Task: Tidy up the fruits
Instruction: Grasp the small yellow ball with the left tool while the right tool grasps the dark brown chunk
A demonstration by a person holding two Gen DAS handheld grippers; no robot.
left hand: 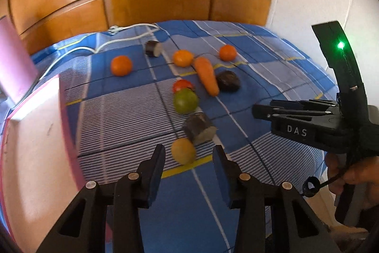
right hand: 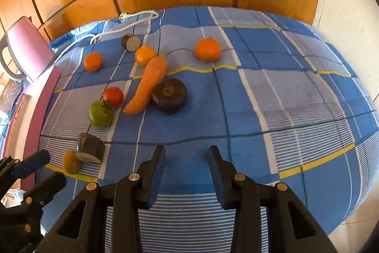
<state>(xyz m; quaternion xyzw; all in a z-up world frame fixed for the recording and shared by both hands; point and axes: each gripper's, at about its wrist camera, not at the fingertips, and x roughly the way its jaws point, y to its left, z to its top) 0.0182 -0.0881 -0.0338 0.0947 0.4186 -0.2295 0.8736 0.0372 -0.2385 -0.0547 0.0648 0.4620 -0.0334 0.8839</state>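
My left gripper (left hand: pixel 188 155) has its jaws apart with nothing pinched; the yellow fruit (left hand: pixel 183 151) lies on the cloth just past the tips, in line with the gap between them (slightly toward the left finger). At one o'clock from it, touching or nearly so, lies a dark cut vegetable piece (left hand: pixel 199 129), and further along twelve o'clock sit the green tomato (left hand: pixel 185 101) and the red tomato (left hand: pixel 182 85), pressed together. My right gripper (right hand: pixel 186 153) is also parted and empty, over bare blue checked bedspread (right hand: pixel 260 96); from it the carrot (right hand: pixel 148 84) and a dark round piece (right hand: pixel 169 94) lie at eleven to twelve o'clock, well apart from the tips. Three oranges (right hand: pixel 208 50) spread across the far cloth. In the right view the yellow fruit is half hidden behind the cut piece, and the pink object (left hand: pixel 14 61) at nine o'clock is cut off by the frame edge.
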